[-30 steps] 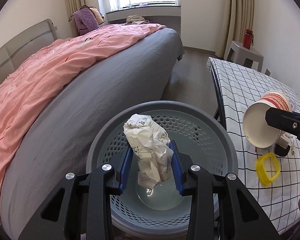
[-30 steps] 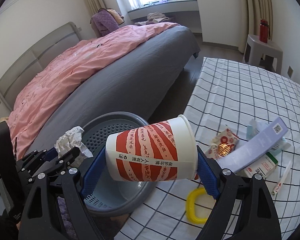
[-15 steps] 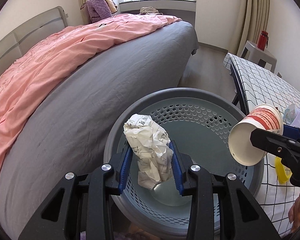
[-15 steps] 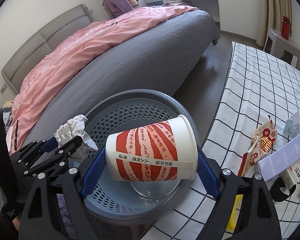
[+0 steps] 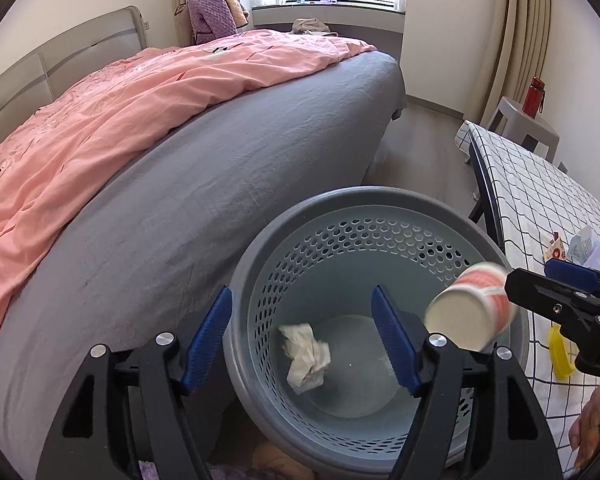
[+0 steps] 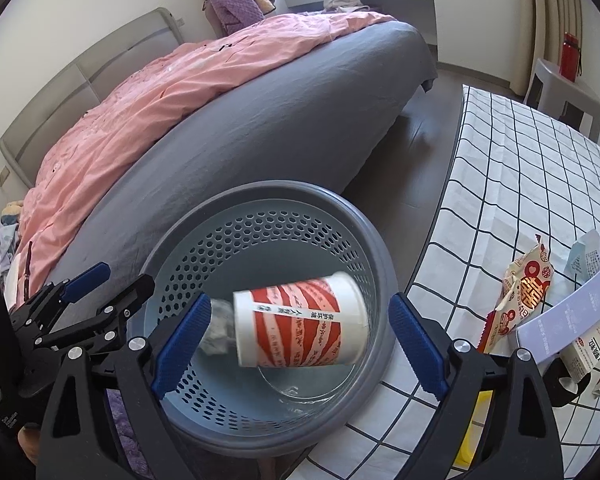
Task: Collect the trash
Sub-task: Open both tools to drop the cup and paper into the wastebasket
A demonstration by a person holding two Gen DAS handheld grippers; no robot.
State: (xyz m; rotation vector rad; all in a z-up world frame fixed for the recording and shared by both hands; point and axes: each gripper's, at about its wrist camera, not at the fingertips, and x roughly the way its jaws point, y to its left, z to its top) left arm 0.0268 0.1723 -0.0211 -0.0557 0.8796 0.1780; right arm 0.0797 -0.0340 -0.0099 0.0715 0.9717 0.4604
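Note:
The grey perforated trash bin [image 5: 360, 196] stands between the bed and the table. A crumpled paper wad [image 5: 306, 356] lies on its floor. My left gripper [image 5: 301, 292] hovers over the bin, its jaws opening with nothing between them. A red-and-white paper cup [image 6: 300, 324] drops sideways, blurred, into the bin [image 6: 260, 196]. It hangs between the pads of my right gripper [image 6: 300, 300] without touching either; those jaws are opening too. The cup [image 5: 472, 312] also shows in the left wrist view, beside the right gripper [image 5: 532, 276]. The wad [image 6: 216, 328] peeks out behind the cup.
A bed [image 5: 220, 152] with a pink duvet borders the bin on the left. The checked table [image 6: 520, 168] on the right carries a snack wrapper [image 6: 528, 284], boxes and a yellow ring [image 5: 558, 352]. A stool [image 6: 568, 92] holds a red bottle. A hand [image 5: 588, 440] shows at bottom right.
Both grippers have opened over the bin. The paper wad left the left jaws and now lies on the bin floor. The cup has come free of the right pads and is falling.

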